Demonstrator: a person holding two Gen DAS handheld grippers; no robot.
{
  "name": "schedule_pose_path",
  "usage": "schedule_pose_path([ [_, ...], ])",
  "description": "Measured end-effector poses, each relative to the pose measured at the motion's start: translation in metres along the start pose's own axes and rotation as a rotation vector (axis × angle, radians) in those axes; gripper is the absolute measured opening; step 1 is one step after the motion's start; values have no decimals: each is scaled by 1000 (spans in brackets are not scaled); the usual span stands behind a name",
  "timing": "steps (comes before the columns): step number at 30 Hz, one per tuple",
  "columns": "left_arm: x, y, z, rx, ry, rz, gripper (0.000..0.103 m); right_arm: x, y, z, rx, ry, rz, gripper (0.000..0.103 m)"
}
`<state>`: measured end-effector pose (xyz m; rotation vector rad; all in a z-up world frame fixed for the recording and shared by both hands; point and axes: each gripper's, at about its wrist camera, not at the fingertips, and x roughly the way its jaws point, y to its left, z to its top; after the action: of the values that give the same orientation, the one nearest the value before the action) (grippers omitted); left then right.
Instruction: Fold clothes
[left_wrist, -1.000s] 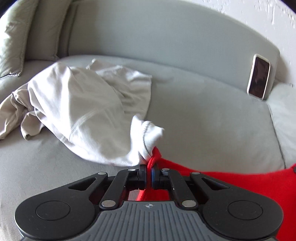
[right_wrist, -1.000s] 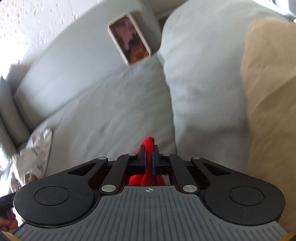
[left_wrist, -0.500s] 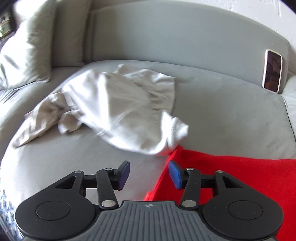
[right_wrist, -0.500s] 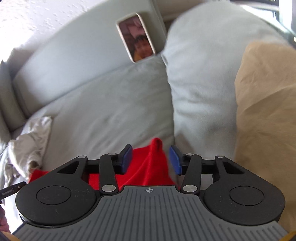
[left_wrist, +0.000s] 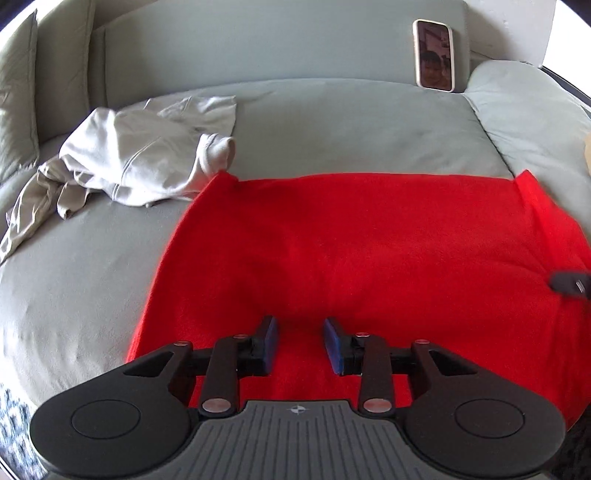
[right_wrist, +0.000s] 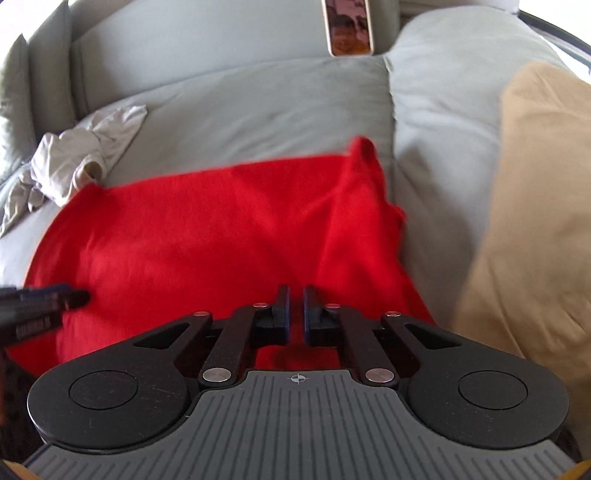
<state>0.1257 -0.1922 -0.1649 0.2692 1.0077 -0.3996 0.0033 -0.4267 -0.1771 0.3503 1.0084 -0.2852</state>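
Red cloth (left_wrist: 369, 240) flat on sofa (left_wrist: 332, 129). Left hand-held gripper (left_wrist: 300, 343) released. Right hand-held gripper (right_wrist: 294, 314) nearly closed, grasping nothing. No readable writing.

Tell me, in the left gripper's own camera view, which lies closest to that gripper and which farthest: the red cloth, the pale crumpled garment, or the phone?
1. Red cloth: spread directly under and ahead of the open left gripper.
2. Pale crumpled garment: farther back, off to the left, touching the red cloth's far left corner.
3. Phone: farthest, propped upright against the sofa back at the far right.
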Motion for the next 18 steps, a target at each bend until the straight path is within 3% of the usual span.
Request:
schedule_pose_path([
  [4, -15, 3, 3, -13, 12, 47, 33, -22, -14, -11, 64, 39, 6, 0],
  [6, -26, 3, -2, 9, -1, 46, 33, -38, -13, -15, 71, 20, -31, 18],
  [9, -38, 5, -6, -2, -11, 48, 32, -59, -9, -18, 56, -46, 34, 20],
  [12, -50, -6, -11, 15, -21, -11, 27, -67, 4, -21, 9, -55, 105, 20],
  [15, -48, -27, -20, 73, -19, -98, 34, -57, 22, -28, -31, -36, 147, 20],
  [18, -30, -39, -32, 102, 29, -93, 37, -47, 43, -37, -116, -64, 99, 20],
])
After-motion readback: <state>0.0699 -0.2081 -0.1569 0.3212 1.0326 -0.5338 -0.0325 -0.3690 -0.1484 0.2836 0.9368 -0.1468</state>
